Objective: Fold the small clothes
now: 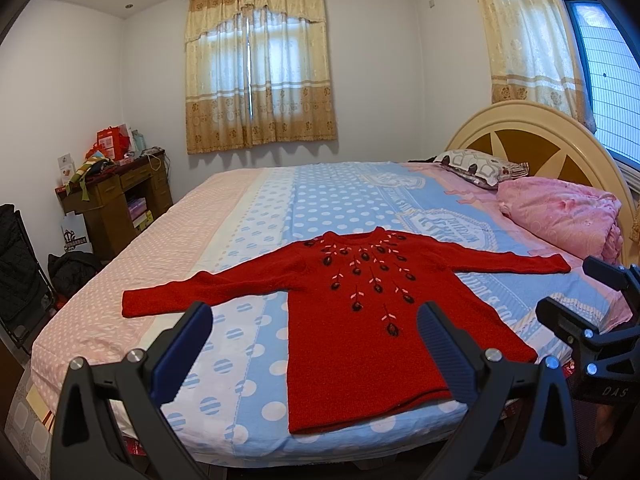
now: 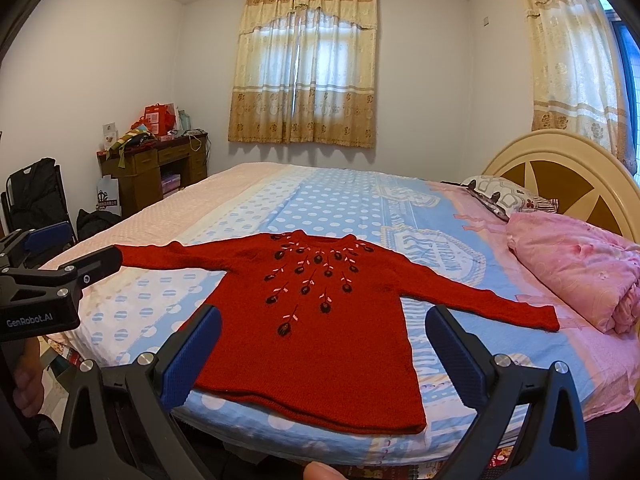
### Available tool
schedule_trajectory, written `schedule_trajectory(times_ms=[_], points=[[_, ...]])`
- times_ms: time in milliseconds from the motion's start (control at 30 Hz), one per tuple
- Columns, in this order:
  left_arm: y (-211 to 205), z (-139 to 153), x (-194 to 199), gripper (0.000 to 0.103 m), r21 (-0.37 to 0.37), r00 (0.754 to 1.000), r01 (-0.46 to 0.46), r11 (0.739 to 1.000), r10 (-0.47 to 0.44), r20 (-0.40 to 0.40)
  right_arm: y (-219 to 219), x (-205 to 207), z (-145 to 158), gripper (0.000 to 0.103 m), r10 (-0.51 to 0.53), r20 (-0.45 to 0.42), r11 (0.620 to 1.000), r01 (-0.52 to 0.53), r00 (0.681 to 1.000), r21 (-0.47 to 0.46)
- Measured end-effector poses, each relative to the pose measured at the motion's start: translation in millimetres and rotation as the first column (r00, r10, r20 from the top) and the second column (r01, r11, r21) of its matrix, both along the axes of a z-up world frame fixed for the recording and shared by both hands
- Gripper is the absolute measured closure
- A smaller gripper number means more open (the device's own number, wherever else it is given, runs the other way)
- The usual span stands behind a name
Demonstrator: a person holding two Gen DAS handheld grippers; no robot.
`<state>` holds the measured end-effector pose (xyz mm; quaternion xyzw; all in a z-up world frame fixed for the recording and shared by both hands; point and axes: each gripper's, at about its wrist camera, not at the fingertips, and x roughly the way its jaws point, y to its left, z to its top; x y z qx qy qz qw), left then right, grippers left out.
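A small red knit sweater (image 1: 360, 320) with dark embroidered flowers lies flat on the bed, front up, both sleeves spread out sideways, hem toward me. It also shows in the right wrist view (image 2: 316, 340). My left gripper (image 1: 316, 320) is open and empty, held above the bed's near edge over the sweater's left half. My right gripper (image 2: 324, 324) is open and empty, held above the hem. The right gripper shows at the right edge of the left wrist view (image 1: 592, 308); the left gripper shows at the left edge of the right wrist view (image 2: 60, 268).
The bed (image 1: 264, 208) has a blue, white and pink polka-dot sheet. A folded pink quilt (image 1: 560, 216) and a patterned pillow (image 1: 476, 168) lie by the round headboard (image 1: 532, 124). A cluttered wooden desk (image 1: 116, 196) and dark bags (image 1: 20, 264) stand at the left.
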<state>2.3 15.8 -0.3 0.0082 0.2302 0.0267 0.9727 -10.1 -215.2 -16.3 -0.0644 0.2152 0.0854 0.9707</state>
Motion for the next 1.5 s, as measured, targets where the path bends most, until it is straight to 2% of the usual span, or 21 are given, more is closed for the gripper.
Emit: schedule_trajectory(times_ms=[400,700,867,1067,1233,1500], points=[[0,-2,1,0.0,0.002,1.0,-0.001,1.0,0.001,-0.004,1,1,-2,0.001,-0.002,-0.005,1.0,0.002,1.0,-0.003],[1,-18,12,0.0,-0.004,0.999,0.013,1.0,-0.013,-0.031,-4,20,-23,0.001,-0.015,-0.048,1.0,0.015,0.999,-0.006],[4,-41,38,0.0,0.002,0.997,0.02,1.0,-0.02,-0.081,-15,46,-46,0.001,-0.024,-0.106,1.0,0.024,0.994,0.0],[6,-63,76,0.0,0.046,0.991,0.035,0.998,-0.029,-0.131,-43,84,-70,0.001,-0.102,-0.174,0.995,0.102,0.98,-0.008],[9,-72,111,0.0,0.064,0.985,0.053,0.997,-0.041,-0.166,-73,119,-86,0.001,-0.154,-0.234,0.987,0.159,0.96,0.004],[22,-83,165,0.0,0.102,0.981,0.026,0.994,-0.006,-0.193,-128,166,-103,0.001,-0.247,-0.299,0.967,0.253,0.922,-0.02]])
